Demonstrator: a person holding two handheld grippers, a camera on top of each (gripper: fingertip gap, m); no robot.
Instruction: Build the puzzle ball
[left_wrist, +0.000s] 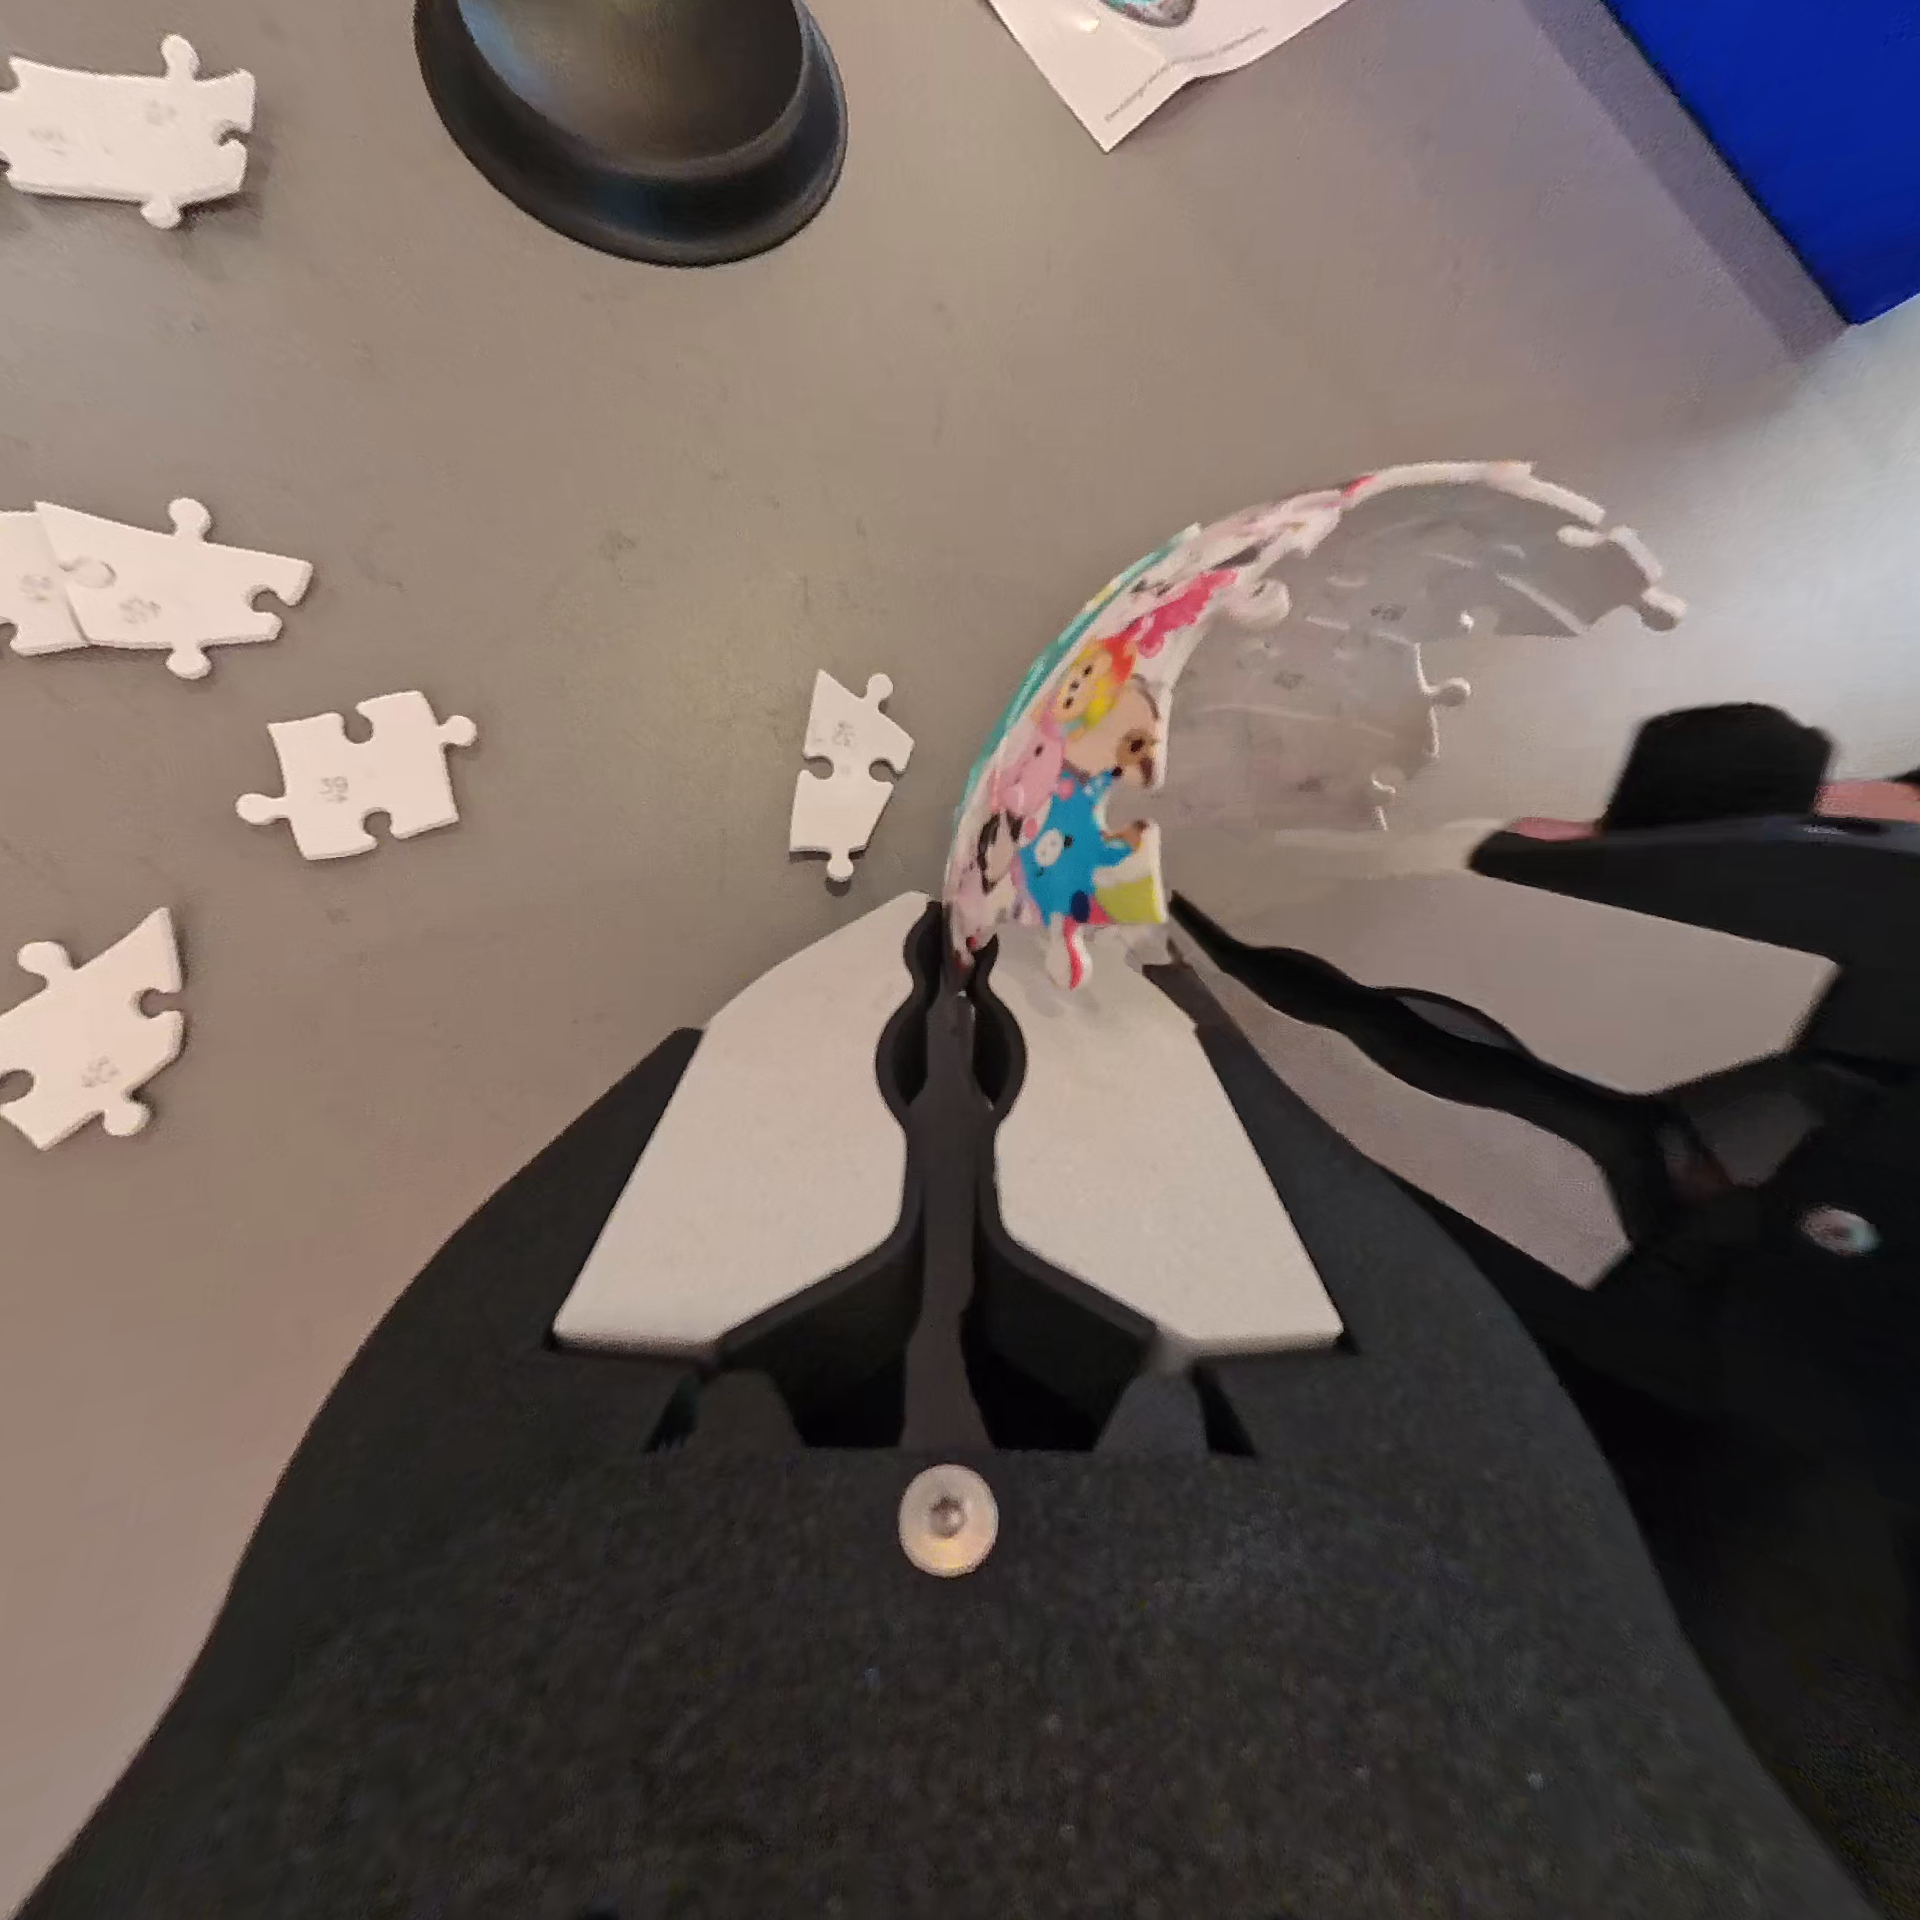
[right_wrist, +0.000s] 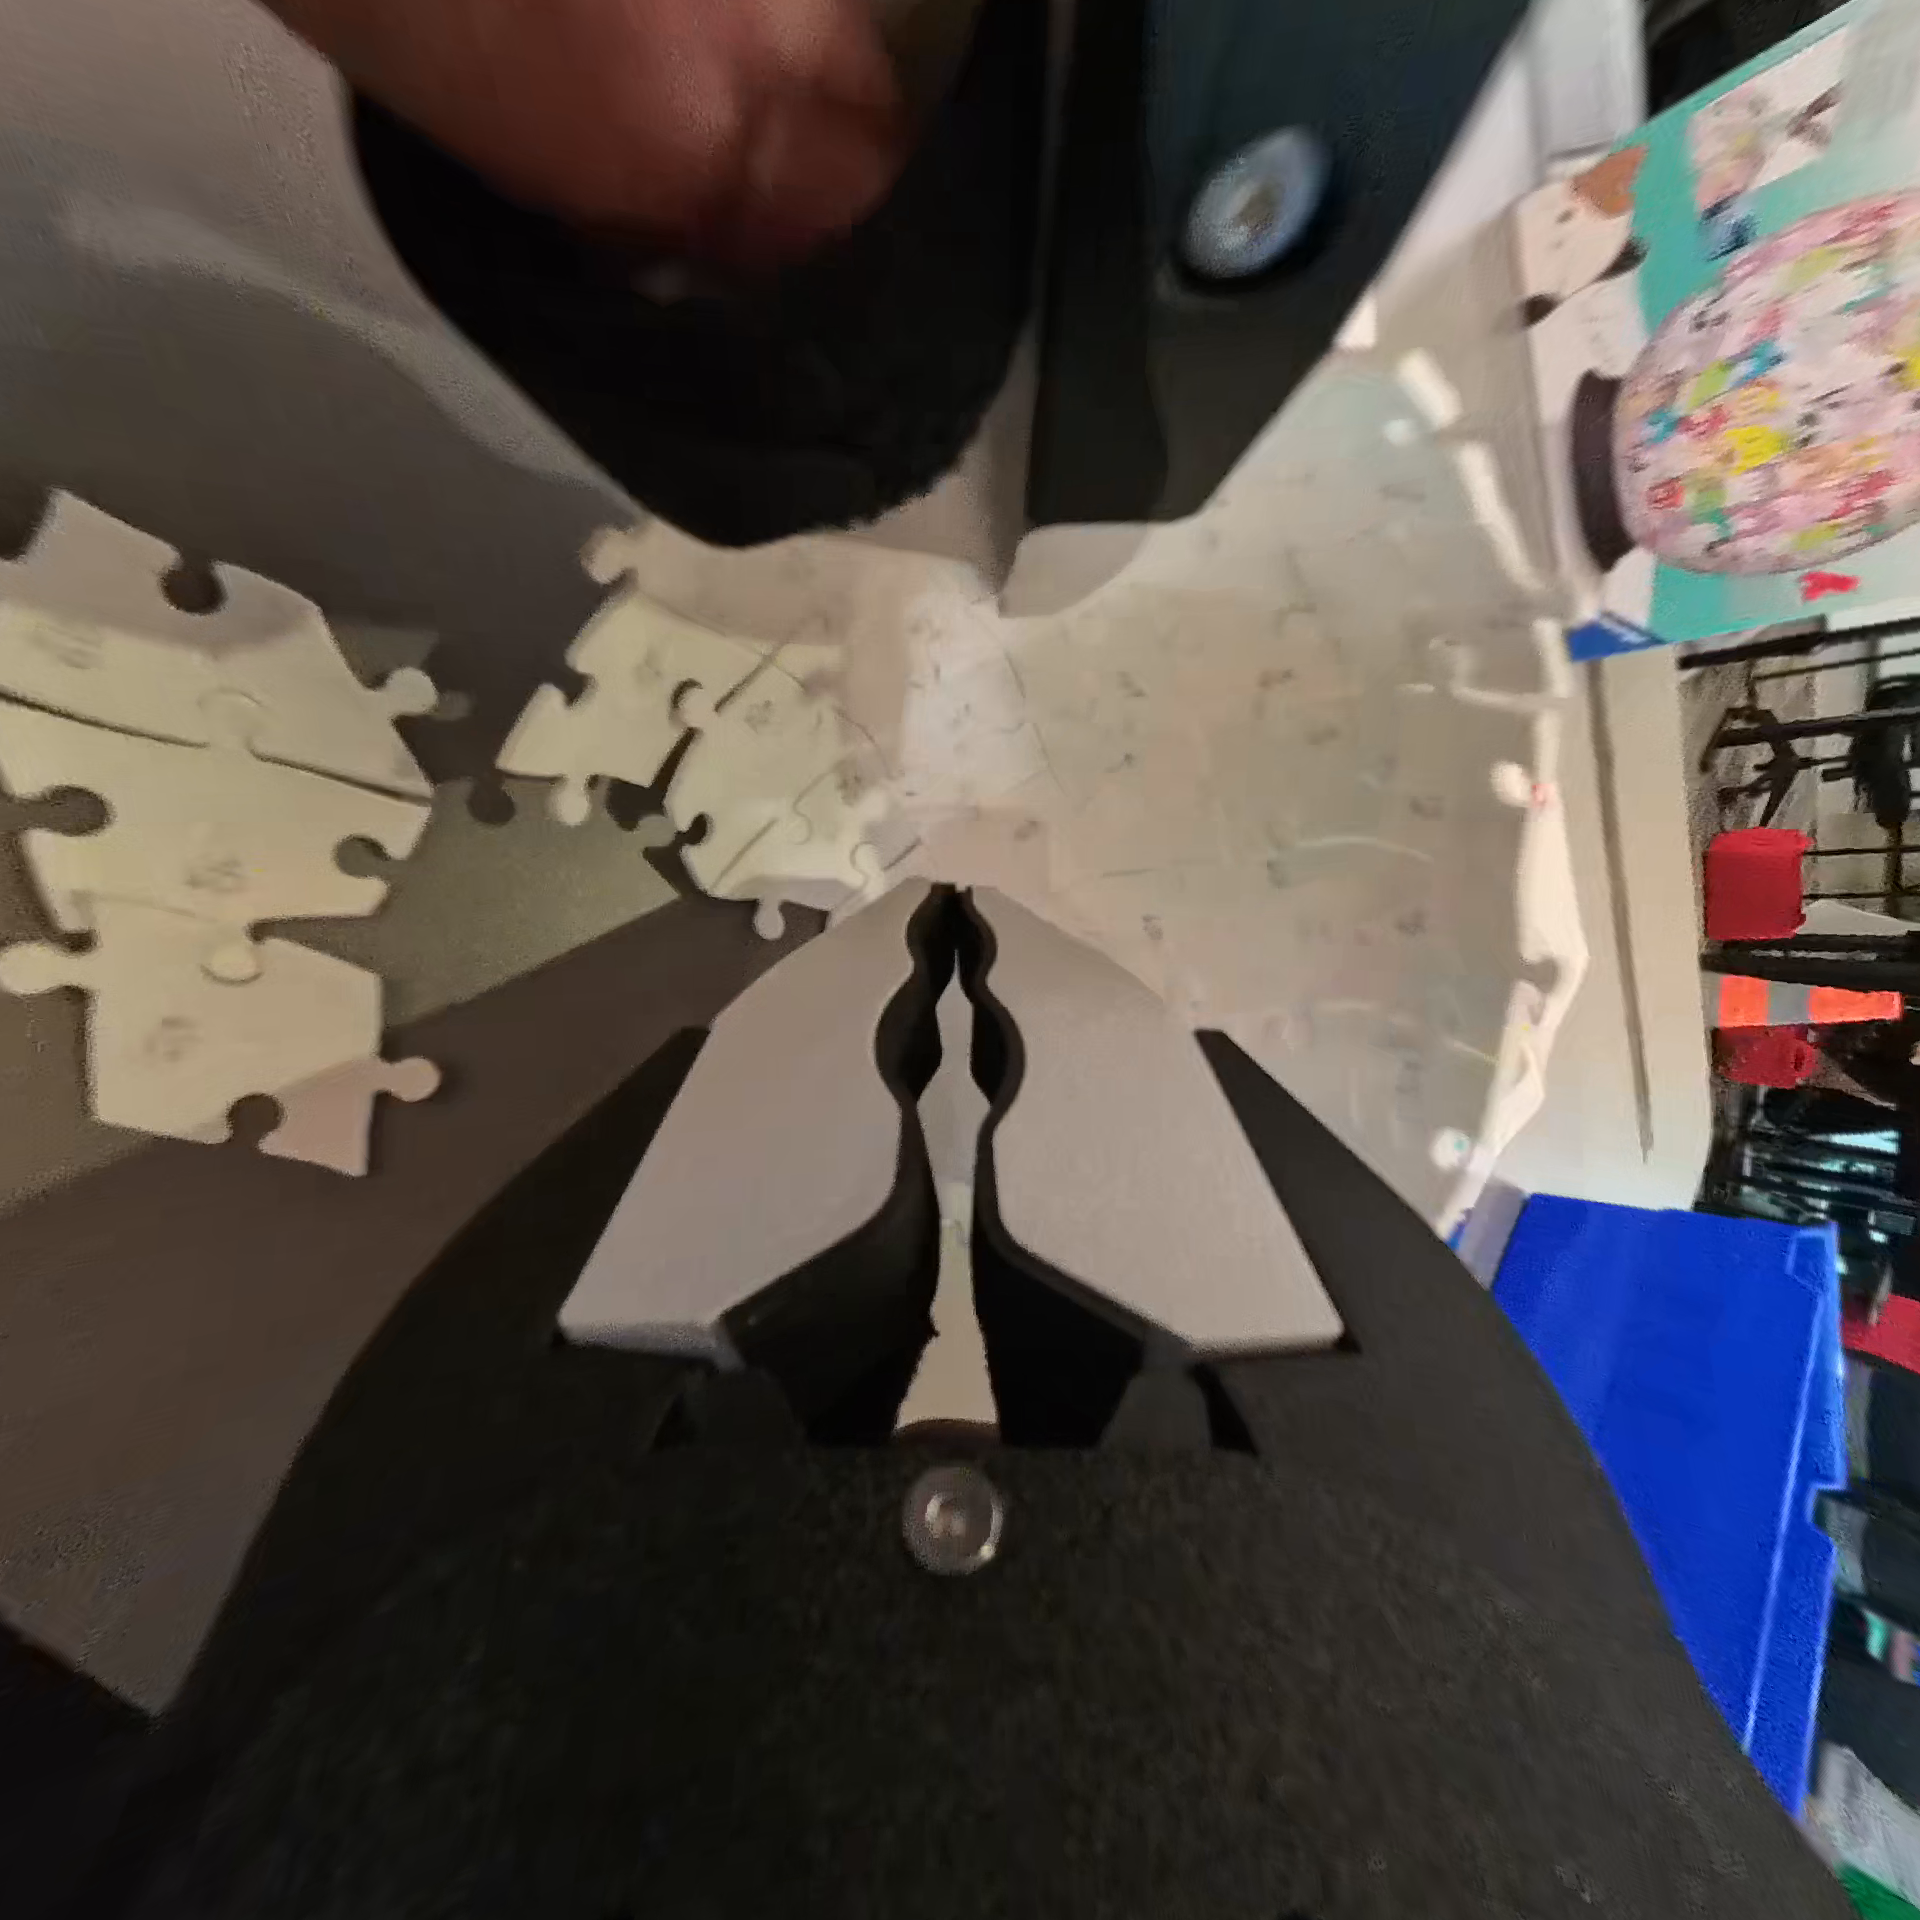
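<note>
Left wrist view: our left gripper (left_wrist: 961, 961) is clamped on the lower rim of the partial puzzle ball (left_wrist: 1081, 769), held above the grey table (left_wrist: 675, 468); loose pieces (left_wrist: 358, 774) lie left, black stand (left_wrist: 634, 125) far. Right wrist view only: right gripper (right_wrist: 951, 925) pinches the shell's white inside (right_wrist: 1195, 748); the box (right_wrist: 1766, 343) is far right.

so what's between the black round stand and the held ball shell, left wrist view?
Bare grey table between the stand and shell; nearest loose piece lies lower.

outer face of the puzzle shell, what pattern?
Bright cartoon characters in pink, blue and yellow on the puzzle shell; left wrist view shows it best.
</note>
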